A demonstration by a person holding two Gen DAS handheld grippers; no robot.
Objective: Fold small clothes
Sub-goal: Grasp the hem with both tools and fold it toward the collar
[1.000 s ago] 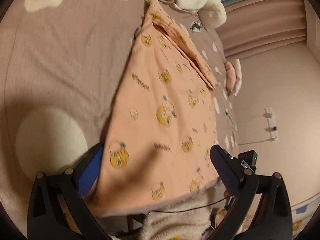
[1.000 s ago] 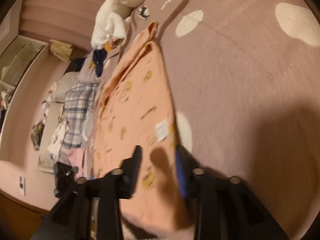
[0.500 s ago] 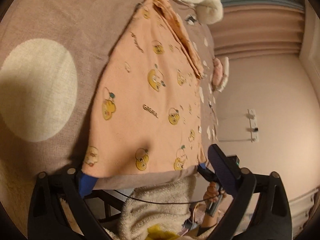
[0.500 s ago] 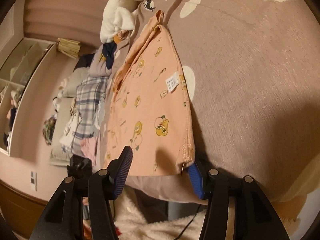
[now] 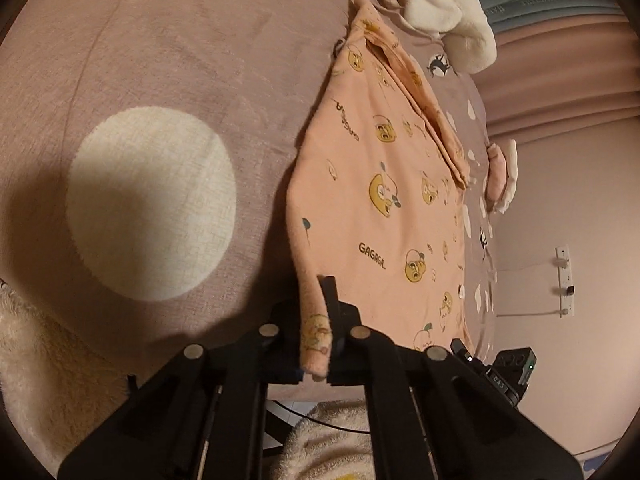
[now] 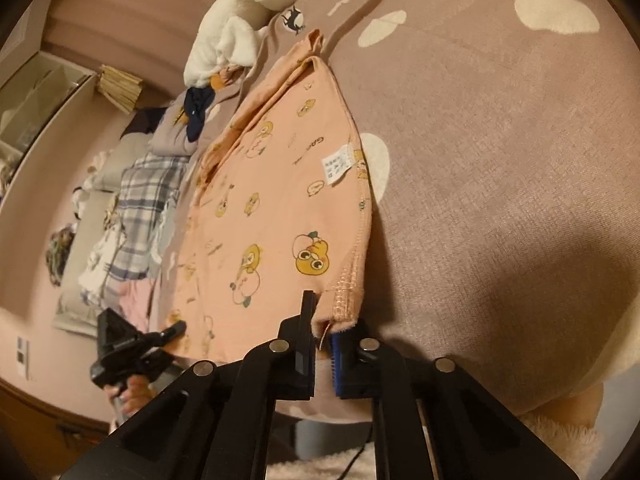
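A small peach garment (image 5: 384,184) printed with yellow cartoon ducks lies flat on the mauve bed cover (image 5: 160,60). It also shows in the right wrist view (image 6: 280,200), with a white care label (image 6: 338,164) near its edge. My left gripper (image 5: 320,332) is shut on the garment's near left corner, which hangs between the fingers. My right gripper (image 6: 322,332) is shut on the near right hem corner. Each gripper shows small in the other's view, the right one (image 5: 496,368) and the left one (image 6: 132,344).
The bed cover (image 6: 500,120) has cream spots (image 5: 152,208). A white plush toy (image 6: 240,24) and other clothes, one plaid (image 6: 140,200), lie beyond the garment. A fluffy cream fabric (image 5: 328,440) is below the grippers. A wall with sockets (image 5: 564,280) is right.
Both grippers have gone from open around the garment's near edge to shut on its two near corners. The corners are now lifted a little off the bed.
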